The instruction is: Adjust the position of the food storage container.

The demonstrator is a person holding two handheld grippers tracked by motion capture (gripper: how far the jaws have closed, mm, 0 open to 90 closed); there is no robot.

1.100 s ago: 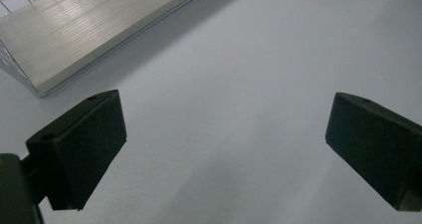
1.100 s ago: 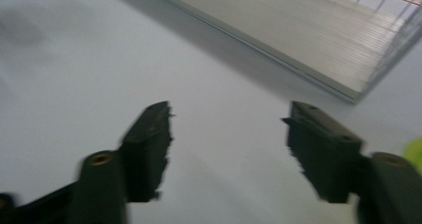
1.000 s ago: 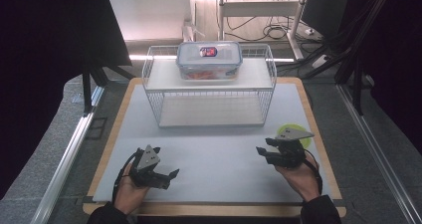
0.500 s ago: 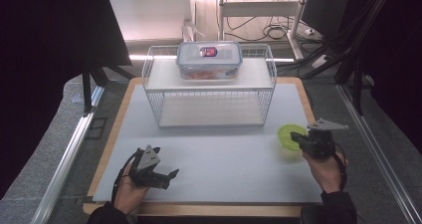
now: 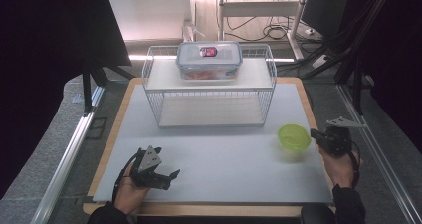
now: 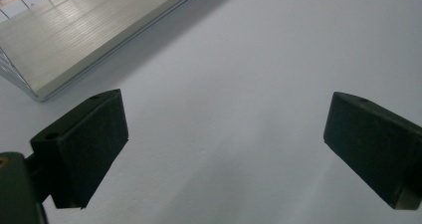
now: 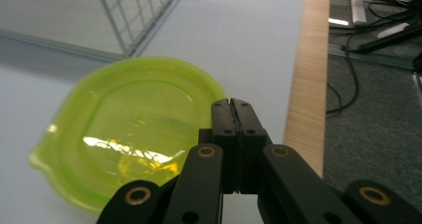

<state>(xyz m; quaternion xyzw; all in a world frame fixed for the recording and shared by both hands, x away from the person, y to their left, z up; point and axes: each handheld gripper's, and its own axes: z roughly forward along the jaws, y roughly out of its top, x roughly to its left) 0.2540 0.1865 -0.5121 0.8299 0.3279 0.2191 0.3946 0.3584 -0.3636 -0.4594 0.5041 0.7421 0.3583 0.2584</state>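
Note:
A lime-green translucent bowl (image 5: pixel 293 136) stands on the white mat (image 5: pixel 224 149) at the right. My right gripper (image 5: pixel 315 133) hovers just right of it, near the mat's right edge, and points left at the bowl. In the right gripper view its jaws (image 7: pixel 232 104) are pressed together with nothing between them, and the bowl (image 7: pixel 124 129) lies just past their tips. My left gripper (image 5: pixel 166 164) rests at the front left of the mat. Its jaws (image 6: pixel 226 114) stand wide open over bare mat, empty.
A white wire rack (image 5: pixel 209 92) stands at the back middle of the mat, with a clear lidded food container (image 5: pixel 209 59) on its top shelf. The wooden board's edge (image 7: pixel 308 74) lies close to my right gripper, and cables (image 7: pixel 368 40) trail on the floor beyond.
My right gripper has slid to the right, off the bowl to a spot beside it, and its jaws have closed. The bowl stayed in place. The left gripper has not moved.

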